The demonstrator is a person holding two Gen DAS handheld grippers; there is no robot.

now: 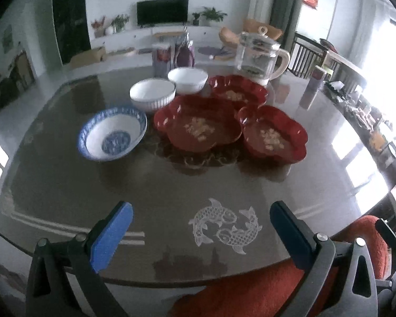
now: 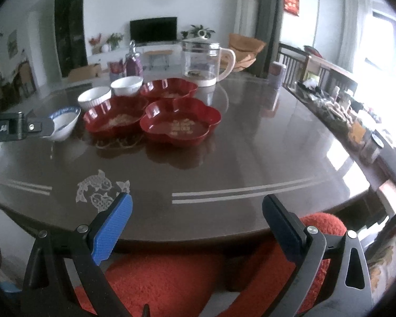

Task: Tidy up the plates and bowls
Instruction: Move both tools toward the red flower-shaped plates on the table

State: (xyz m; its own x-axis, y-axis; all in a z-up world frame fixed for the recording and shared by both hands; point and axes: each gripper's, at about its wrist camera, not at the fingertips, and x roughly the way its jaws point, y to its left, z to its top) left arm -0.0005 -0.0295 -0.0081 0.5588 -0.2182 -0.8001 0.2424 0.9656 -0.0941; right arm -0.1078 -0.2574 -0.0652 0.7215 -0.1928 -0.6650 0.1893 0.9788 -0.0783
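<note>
- The sorting looks not yet begun: all six dishes sit loose on the table [image 1: 316,158] and neither claw holds anything.
- The left claw [image 1: 202,227] hangs over the table's near edge, above the white fish inlay [image 1: 225,225], jaws spread wide and empty.
- The right claw [image 2: 196,216] is also spread wide and empty, just off the near edge, over a red cushion [image 2: 171,277].
- Three red flower-shaped plates [image 1: 198,124] cluster around the middle of the table, rims touching or overlapping; each has a pale gold motif on its floor and a glossy, scalloped wall.
- On their left side stand three bowls: a blue-and-white bowl [image 1: 112,133] nearest the near edge, a ribbed white bowl [image 1: 152,93] behind it, and a plain white bowl [image 1: 188,79] further toward the far edge.
- The bowls stand upright and look empty; the two white ones sit just beside each other, the blue-and-white one a little apart.
- A glass kettle [image 1: 261,55] stands behind the plates toward the far edge, no part of the job.
- My guess at the next move: reach each claw forward to its nearer dish, the left to the blue-and-white bowl, the right to the front red plate [image 2: 180,122].
- Smooth rims may slip, so each pinch should close squarely over a wall.
</note>
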